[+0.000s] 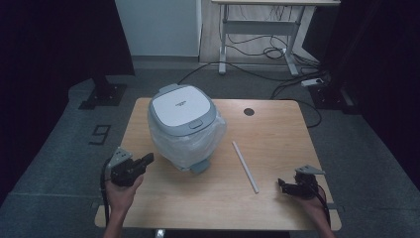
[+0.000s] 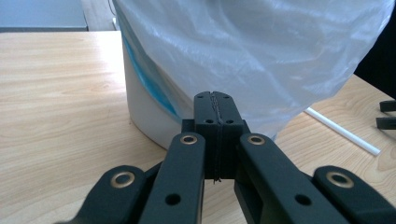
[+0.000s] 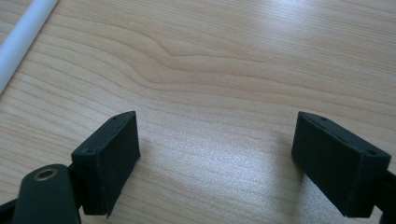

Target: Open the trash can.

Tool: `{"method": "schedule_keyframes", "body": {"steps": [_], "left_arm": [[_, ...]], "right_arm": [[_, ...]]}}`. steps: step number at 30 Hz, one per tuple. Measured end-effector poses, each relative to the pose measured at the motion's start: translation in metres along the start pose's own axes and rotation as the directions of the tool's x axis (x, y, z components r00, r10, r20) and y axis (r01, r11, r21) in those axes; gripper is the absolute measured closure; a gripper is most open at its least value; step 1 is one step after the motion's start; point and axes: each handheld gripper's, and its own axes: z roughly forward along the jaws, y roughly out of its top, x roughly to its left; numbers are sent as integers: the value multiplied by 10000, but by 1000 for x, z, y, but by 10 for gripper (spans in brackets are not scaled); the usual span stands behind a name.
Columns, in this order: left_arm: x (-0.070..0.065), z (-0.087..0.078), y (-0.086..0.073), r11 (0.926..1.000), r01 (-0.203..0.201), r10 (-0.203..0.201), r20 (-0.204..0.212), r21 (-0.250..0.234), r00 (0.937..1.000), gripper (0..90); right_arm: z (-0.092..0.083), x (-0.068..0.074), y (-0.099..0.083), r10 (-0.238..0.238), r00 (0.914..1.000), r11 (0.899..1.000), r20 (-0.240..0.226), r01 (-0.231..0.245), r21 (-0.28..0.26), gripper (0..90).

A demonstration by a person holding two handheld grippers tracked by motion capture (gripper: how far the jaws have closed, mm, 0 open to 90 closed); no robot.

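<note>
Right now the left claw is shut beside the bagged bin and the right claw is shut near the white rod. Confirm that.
Not quite: the right claw is open, its jaws wide apart over bare table in the right gripper view. The left claw is shut beside the bagged bin; the white rod lies nearby.

Left tongs (image 1: 147,159) just beside the seemingly bag-wrapped bin (image 1: 184,126); white rod (image 1: 245,166) lies apart.

A lab or recording room is suggested: a light wooden table with a cable hole (image 1: 277,148) is set on grey carpet (image 1: 59,163), black curtains (image 1: 44,39) are hung around, and loose black cables (image 1: 267,49) are strewn beneath a metal-framed adjustable desk (image 1: 257,25).
</note>
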Motion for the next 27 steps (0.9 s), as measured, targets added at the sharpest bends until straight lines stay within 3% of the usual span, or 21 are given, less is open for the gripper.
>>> {"method": "schedule_keyframes", "body": {"steps": [4,13,27], "left_arm": [[-2,-5,9,9998,-93,91,-110,-187,9999,900],[-9,-15,32,9981,-194,200,109,-582,9997,900],[-23,-15,59,9956,-442,475,379,-830,9982,900]], "right_arm": [[0,0,0,11,10000,10000,8,-11,-3,147],[0,-1,0,31,10000,10000,67,-31,-1,149],[0,-1,0,79,9999,10000,118,-79,-2,149]]}}
